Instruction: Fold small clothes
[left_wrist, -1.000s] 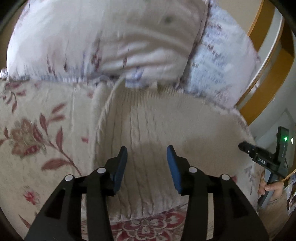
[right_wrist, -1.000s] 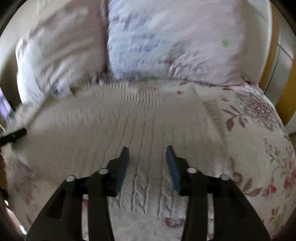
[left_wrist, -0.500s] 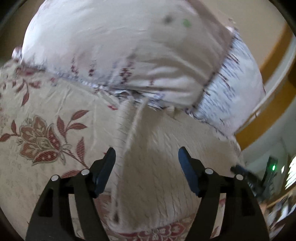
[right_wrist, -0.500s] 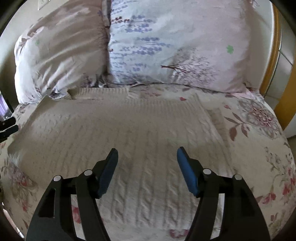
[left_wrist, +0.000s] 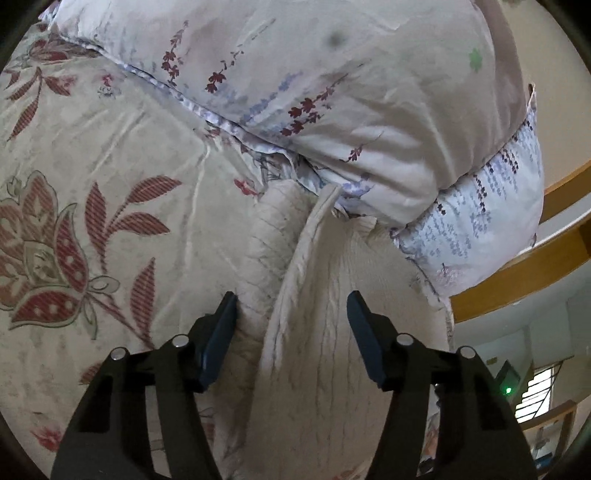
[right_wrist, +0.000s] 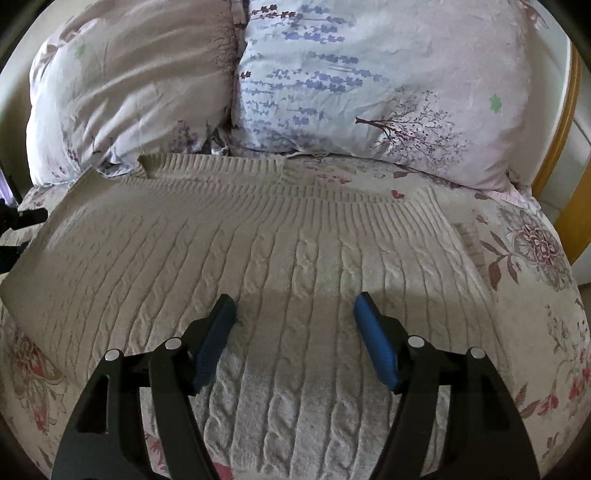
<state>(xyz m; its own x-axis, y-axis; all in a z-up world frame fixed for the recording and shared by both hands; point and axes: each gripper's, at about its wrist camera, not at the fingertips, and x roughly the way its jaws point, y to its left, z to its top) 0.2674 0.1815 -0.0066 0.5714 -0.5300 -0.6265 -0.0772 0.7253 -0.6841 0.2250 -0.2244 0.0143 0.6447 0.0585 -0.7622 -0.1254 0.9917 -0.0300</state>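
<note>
A cream cable-knit sweater (right_wrist: 280, 258) lies flat on the floral bedspread (right_wrist: 532, 258), its ribbed edge toward the pillows. My right gripper (right_wrist: 295, 317) is open just above its middle, holding nothing. In the left wrist view the sweater (left_wrist: 332, 332) shows a raised folded edge running away from me. My left gripper (left_wrist: 291, 317) is open, its fingers on either side of that edge at the sweater's left border, holding nothing.
Two floral pillows (right_wrist: 369, 81) lie against the far end of the bed; the left one (left_wrist: 332, 92) looms over the sweater's far corner. A wooden bed frame (left_wrist: 535, 273) runs at the right. The bedspread (left_wrist: 92, 221) extends to the left.
Both grippers opened wider. The left gripper swung left and tilted toward the sweater's left edge. The right gripper drew back slightly, so more of the sweater shows.
</note>
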